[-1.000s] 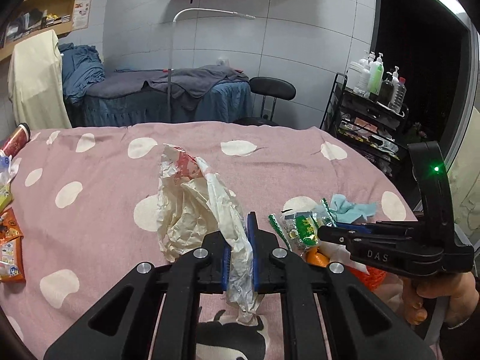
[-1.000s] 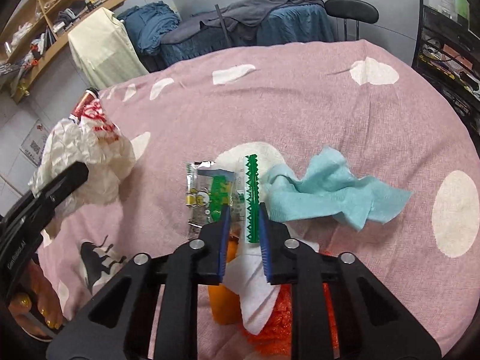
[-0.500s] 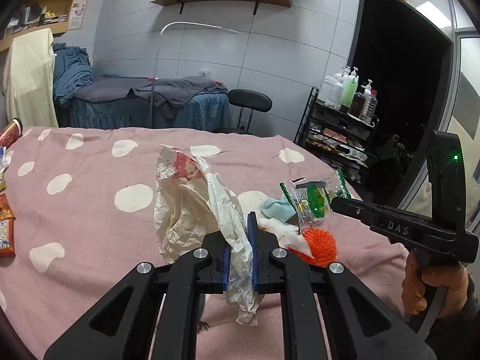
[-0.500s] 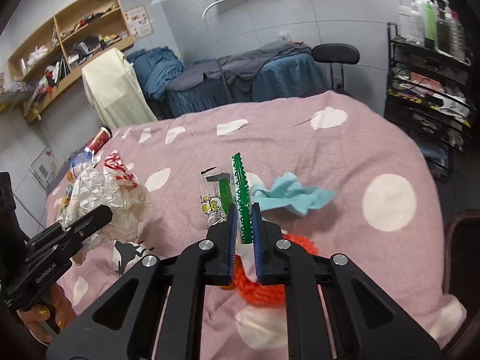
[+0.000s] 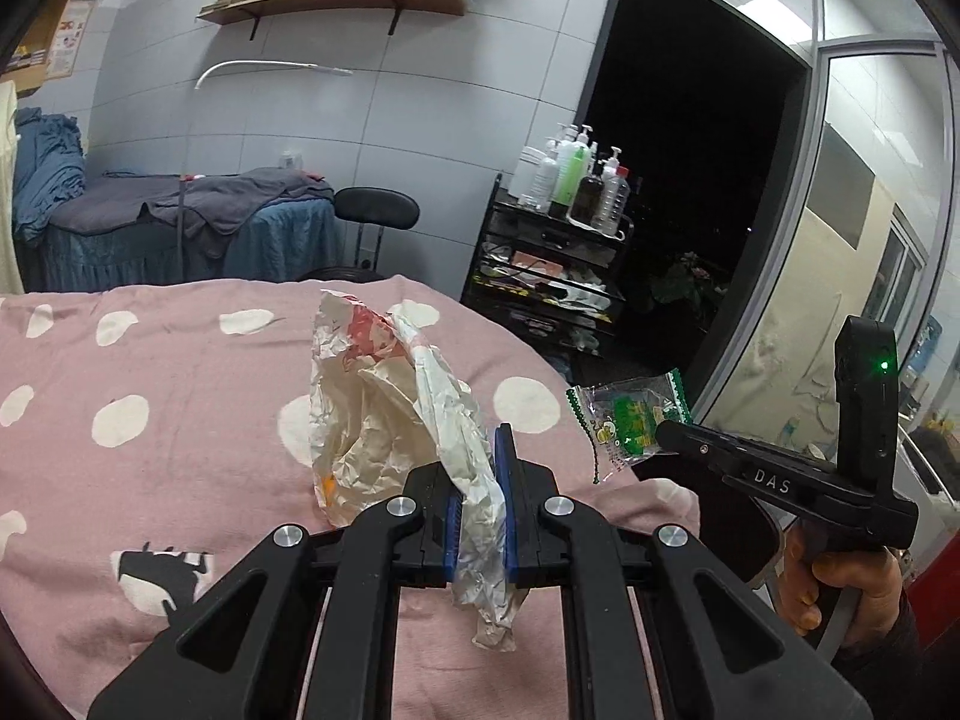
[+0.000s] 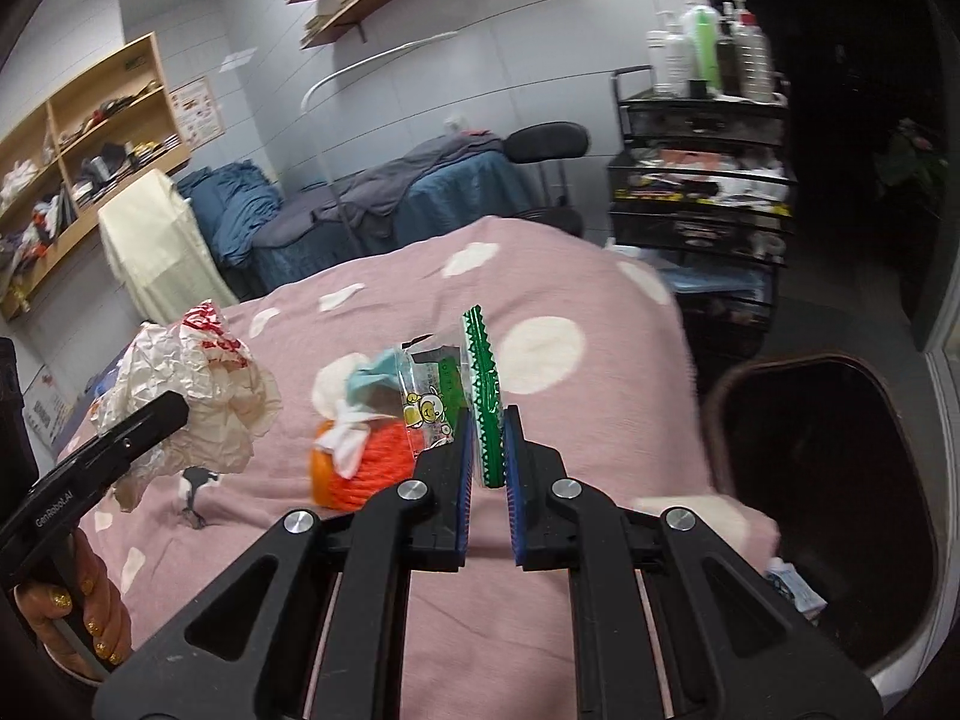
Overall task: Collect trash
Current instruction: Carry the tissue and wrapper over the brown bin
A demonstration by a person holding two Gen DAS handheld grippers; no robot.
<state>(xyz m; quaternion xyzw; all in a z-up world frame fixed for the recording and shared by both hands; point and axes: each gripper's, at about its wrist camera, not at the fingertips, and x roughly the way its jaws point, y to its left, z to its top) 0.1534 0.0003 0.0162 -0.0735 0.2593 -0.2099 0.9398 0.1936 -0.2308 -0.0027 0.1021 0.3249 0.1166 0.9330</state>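
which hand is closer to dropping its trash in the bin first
Right. The right gripper holds the green snack wrapper beside the dark bin; the left gripper, with the crumpled paper wrapper, sits further over the bed.

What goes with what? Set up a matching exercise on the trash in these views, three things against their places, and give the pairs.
Things:
1. crumpled paper
2. green wrapper
3. orange net

Places:
A. lying on the pink blanket
B. pinched in the left gripper
C. pinched in the right gripper

Pairs: 1-B, 2-C, 3-A
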